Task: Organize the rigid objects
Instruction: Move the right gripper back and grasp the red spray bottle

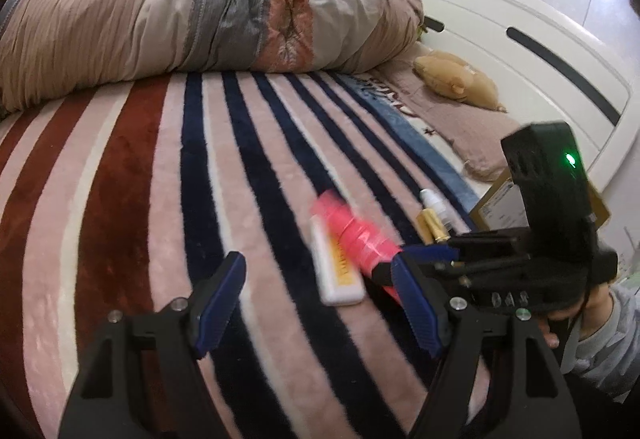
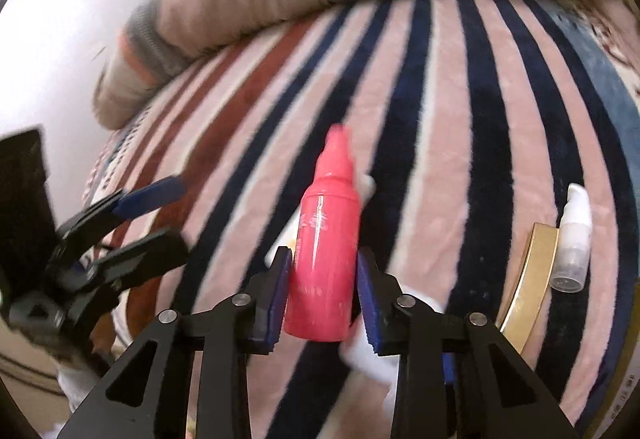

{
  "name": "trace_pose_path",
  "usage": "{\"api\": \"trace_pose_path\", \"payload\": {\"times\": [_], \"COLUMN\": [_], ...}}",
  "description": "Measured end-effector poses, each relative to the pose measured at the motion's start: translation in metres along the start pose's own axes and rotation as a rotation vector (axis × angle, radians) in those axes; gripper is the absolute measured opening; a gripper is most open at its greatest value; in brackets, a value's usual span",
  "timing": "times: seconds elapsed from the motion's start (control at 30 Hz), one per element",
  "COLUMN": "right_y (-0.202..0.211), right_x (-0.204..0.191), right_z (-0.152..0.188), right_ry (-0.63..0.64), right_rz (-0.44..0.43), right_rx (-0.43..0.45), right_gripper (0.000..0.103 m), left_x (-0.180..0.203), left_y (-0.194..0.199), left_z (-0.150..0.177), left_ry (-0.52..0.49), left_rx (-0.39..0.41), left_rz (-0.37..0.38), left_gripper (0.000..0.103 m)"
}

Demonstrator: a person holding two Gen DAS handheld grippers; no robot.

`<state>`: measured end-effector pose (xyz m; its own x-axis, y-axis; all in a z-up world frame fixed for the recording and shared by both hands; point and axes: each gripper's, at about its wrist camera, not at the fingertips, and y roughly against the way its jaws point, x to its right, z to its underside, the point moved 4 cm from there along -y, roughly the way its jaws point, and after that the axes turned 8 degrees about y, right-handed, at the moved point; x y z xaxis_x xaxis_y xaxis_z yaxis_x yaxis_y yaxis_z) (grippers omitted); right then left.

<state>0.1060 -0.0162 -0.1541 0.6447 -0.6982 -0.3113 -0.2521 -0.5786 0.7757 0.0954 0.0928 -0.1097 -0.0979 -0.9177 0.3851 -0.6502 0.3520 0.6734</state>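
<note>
My right gripper [image 2: 324,267] is shut on a pink bottle [image 2: 326,255] and holds it just above the striped blanket; the bottle points away, blurred by motion. The bottle [image 1: 356,235] also shows in the left wrist view, held by the right gripper [image 1: 394,265]. A white and yellow tube [image 1: 338,271] lies on the blanket right beside the bottle. My left gripper [image 1: 320,285] is open and empty, near the tube. It also shows in the right wrist view [image 2: 160,215] at the left. A gold box [image 2: 528,279] and a small clear pump bottle [image 2: 572,239] lie at the right.
A rolled duvet [image 1: 200,19] lies across the far side of the bed. A plush toy [image 1: 456,79] rests by the white headboard [image 1: 520,39]. A cardboard box [image 1: 500,207] sits at the right, behind the right gripper.
</note>
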Motion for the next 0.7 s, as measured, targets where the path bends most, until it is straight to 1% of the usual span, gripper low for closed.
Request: {"api": "trace_pose_path", "payload": {"times": [0.07,0.13,0.2,0.27,0.3,0.37,0.47,0.63,0.7], "right_y": [0.013,0.024,0.028,0.026,0.024,0.015,0.002,-0.01,-0.016], "right_x": [-0.009,-0.019,-0.023,-0.025,-0.024,-0.021,-0.023,-0.024,-0.023], "right_z": [0.002,0.005,0.009,0.018,0.023,0.036,0.048,0.048,0.047], "right_ry": [0.036,0.087,0.103,0.131,0.139,0.143,0.158,0.143,0.137], "right_rz": [-0.014,-0.007,0.0,0.019,0.024,0.013,-0.01,-0.052,-0.052], "right_rx": [0.02,0.029,0.013,-0.033,-0.055,-0.112,-0.168,-0.206,-0.22], "right_gripper": [0.027,0.027,0.027,0.027,0.027,0.027,0.027,0.027,0.027], "left_x": [0.006,0.012,0.017,0.019,0.018,0.017,0.015,0.009,0.007], "left_y": [0.004,0.007,0.009,0.009,0.009,0.009,0.009,0.005,0.002], "left_z": [-0.002,-0.005,-0.006,-0.004,-0.003,0.003,0.009,0.015,0.017], "left_ry": [0.009,0.017,0.013,0.0,0.0,0.009,0.01,0.023,0.024], "left_rx": [0.004,0.005,0.008,0.007,0.002,-0.009,-0.018,-0.042,-0.054], "left_rz": [0.041,0.067,0.04,-0.002,-0.01,-0.014,-0.03,-0.037,-0.036], "left_gripper": [0.072,0.072,0.072,0.072,0.072,0.072,0.072,0.072,0.072]}}
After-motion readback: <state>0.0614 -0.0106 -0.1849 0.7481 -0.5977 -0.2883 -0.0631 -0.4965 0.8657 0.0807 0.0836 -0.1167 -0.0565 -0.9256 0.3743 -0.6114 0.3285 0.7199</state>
